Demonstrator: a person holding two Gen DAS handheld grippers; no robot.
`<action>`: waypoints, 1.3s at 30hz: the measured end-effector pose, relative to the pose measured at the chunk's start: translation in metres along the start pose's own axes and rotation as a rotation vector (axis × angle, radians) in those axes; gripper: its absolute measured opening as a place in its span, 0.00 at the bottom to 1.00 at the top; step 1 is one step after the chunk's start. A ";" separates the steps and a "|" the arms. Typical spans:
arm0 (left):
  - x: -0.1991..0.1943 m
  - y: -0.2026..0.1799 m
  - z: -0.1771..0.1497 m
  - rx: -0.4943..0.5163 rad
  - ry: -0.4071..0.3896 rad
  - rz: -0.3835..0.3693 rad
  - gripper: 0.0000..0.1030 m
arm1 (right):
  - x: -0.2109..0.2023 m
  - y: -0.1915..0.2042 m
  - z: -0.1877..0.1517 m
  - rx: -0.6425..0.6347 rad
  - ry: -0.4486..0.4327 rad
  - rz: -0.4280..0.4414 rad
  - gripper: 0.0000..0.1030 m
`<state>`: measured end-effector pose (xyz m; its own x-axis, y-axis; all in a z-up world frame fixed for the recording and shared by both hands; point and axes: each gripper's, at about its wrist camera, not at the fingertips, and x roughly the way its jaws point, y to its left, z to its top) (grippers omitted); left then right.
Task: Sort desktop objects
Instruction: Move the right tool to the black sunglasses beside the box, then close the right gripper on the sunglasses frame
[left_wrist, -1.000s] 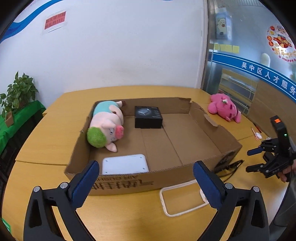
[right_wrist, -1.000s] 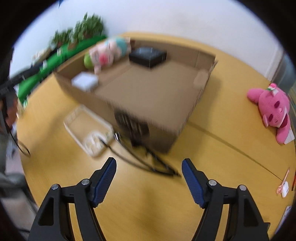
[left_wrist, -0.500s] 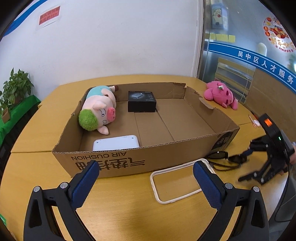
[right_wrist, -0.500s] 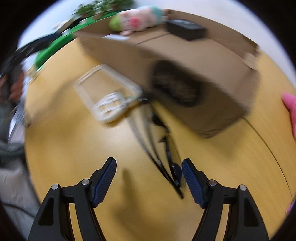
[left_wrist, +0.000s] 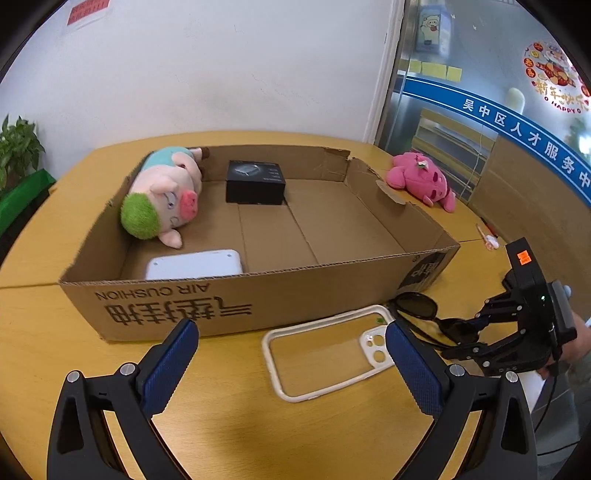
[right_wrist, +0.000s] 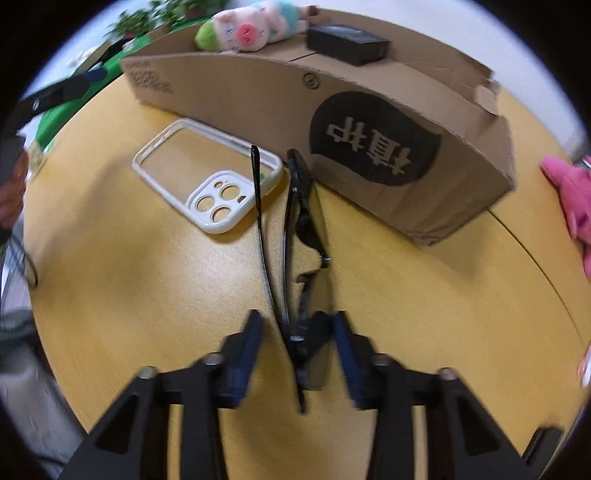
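My right gripper (right_wrist: 297, 347) fingers straddle the folded sunglasses (right_wrist: 304, 221) on the tabletop (right_wrist: 147, 277), narrowed but a gap still shows, no clamp yet | sunglasses lie beside the cardboard box (right_wrist: 388, 122), one temple over the white phone case (right_wrist: 207, 177) | my left gripper (left_wrist: 291, 363) fingers spread wide, holding nothing, above the tabletop in front of the box.

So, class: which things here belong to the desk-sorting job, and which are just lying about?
Part of the job:
sunglasses, between the right gripper fingers
phone case
cardboard box
pig plush, black box and white device, inside it
pink plush
left gripper, open

Just lying about:
potted plant
wall notice
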<state>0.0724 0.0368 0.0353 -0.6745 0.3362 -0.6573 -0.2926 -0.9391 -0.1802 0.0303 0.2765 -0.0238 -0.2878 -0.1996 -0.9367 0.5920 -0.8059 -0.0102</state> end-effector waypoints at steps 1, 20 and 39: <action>0.003 -0.001 0.000 -0.008 0.007 -0.014 1.00 | -0.001 0.002 -0.002 0.021 -0.005 -0.008 0.29; 0.117 -0.104 -0.009 -0.121 0.433 -0.426 0.99 | -0.024 0.071 -0.058 0.333 -0.161 -0.143 0.28; 0.141 -0.161 -0.005 0.019 0.498 -0.316 0.87 | -0.037 0.091 -0.075 0.418 -0.228 -0.218 0.27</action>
<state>0.0276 0.2352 -0.0319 -0.1542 0.5211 -0.8395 -0.4427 -0.7960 -0.4128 0.1517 0.2525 -0.0165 -0.5549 -0.0808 -0.8280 0.1621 -0.9867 -0.0124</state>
